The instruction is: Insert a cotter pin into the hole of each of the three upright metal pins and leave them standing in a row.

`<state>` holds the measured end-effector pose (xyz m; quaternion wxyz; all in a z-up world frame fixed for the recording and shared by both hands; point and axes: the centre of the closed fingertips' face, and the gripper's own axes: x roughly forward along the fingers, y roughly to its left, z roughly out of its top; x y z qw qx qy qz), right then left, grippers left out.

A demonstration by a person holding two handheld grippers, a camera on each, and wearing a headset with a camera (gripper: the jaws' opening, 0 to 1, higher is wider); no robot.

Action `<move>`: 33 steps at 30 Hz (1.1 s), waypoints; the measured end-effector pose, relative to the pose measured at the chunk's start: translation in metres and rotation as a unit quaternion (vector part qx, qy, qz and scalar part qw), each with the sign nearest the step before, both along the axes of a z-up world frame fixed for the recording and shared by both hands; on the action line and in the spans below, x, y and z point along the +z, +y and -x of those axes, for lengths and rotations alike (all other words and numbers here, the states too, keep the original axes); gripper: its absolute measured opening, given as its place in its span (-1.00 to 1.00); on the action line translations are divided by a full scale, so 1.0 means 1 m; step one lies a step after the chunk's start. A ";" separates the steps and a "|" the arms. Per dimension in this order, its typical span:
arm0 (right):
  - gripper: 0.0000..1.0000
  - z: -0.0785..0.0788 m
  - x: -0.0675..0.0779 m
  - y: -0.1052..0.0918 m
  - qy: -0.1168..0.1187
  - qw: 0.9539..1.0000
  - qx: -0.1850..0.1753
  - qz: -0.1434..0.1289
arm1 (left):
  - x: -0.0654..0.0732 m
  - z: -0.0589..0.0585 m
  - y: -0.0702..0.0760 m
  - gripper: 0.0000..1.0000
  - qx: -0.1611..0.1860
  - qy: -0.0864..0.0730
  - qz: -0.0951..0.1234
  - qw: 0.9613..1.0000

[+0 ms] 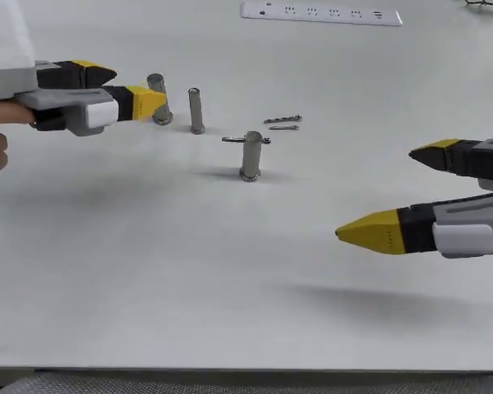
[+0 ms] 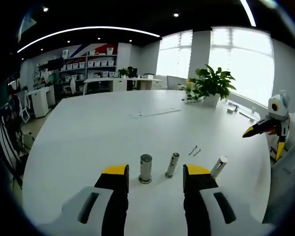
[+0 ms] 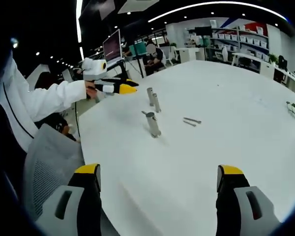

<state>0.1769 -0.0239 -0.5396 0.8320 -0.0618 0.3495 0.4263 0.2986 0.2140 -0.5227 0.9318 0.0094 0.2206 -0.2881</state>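
Left gripper hung open by a bare grey metal pin; right gripper, open too, needed 1 thin steel cotter pin pinched squarely.

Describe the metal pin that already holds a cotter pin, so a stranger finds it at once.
On the white table, three metal pins stand in a row in front of the power strip. Take the end pin nearest the right gripper. It alone has a cotter pin through its top.

A white power strip lies at twelve o'clock on the white table in the head view, a potted plant stands at two o'clock in the left gripper view, and a monitor sits at eleven o'clock in the right gripper view.
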 end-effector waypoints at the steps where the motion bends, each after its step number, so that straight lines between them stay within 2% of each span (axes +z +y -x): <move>1: 0.93 0.000 0.000 0.000 0.001 1.000 -0.001 0.000 | -0.002 -0.002 0.000 -0.26 -0.003 0.000 -0.008 1.000; 6: 0.92 -0.001 -0.002 -0.002 0.008 1.000 -0.002 -0.001 | -0.011 -0.012 -0.003 -0.36 -0.011 0.004 -0.020 1.000; 11: 0.92 -0.004 -0.003 -0.003 0.012 1.000 -0.008 -0.001 | -0.025 -0.022 -0.008 -0.43 -0.014 0.010 -0.039 0.999; 14: 0.92 -0.004 -0.004 -0.004 0.014 1.000 -0.010 -0.002 | -0.027 -0.022 -0.014 -0.53 -0.012 0.014 -0.046 0.999; 17: 0.91 -0.003 -0.005 -0.003 0.018 1.000 -0.009 -0.003 | -0.032 -0.029 -0.013 -0.61 -0.012 0.008 -0.068 0.998; 20: 0.91 -0.002 -0.007 -0.002 0.021 1.000 -0.008 -0.004 | -0.034 -0.031 -0.017 -0.62 -0.018 0.014 -0.063 0.998; 22: 0.91 -0.002 -0.008 -0.002 0.021 1.000 -0.007 -0.004 | -0.036 -0.033 -0.018 -0.65 -0.020 0.012 -0.067 0.997; 27: 0.90 -0.003 -0.008 0.000 0.024 1.000 -0.005 -0.007 | -0.039 -0.038 -0.020 -0.74 -0.015 0.013 -0.061 0.998; 31: 0.88 -0.003 -0.009 -0.001 0.025 1.000 -0.005 -0.006 | -0.039 -0.040 -0.018 -0.78 -0.016 0.010 -0.068 0.997; 32: 0.88 -0.004 -0.010 -0.001 0.024 1.000 -0.005 -0.005 | -0.039 -0.039 -0.018 -0.78 -0.019 0.007 -0.075 0.997; 33: 0.87 -0.004 -0.010 -0.001 0.024 1.000 -0.005 -0.005 | -0.041 -0.039 -0.018 -0.78 -0.025 0.004 -0.091 0.996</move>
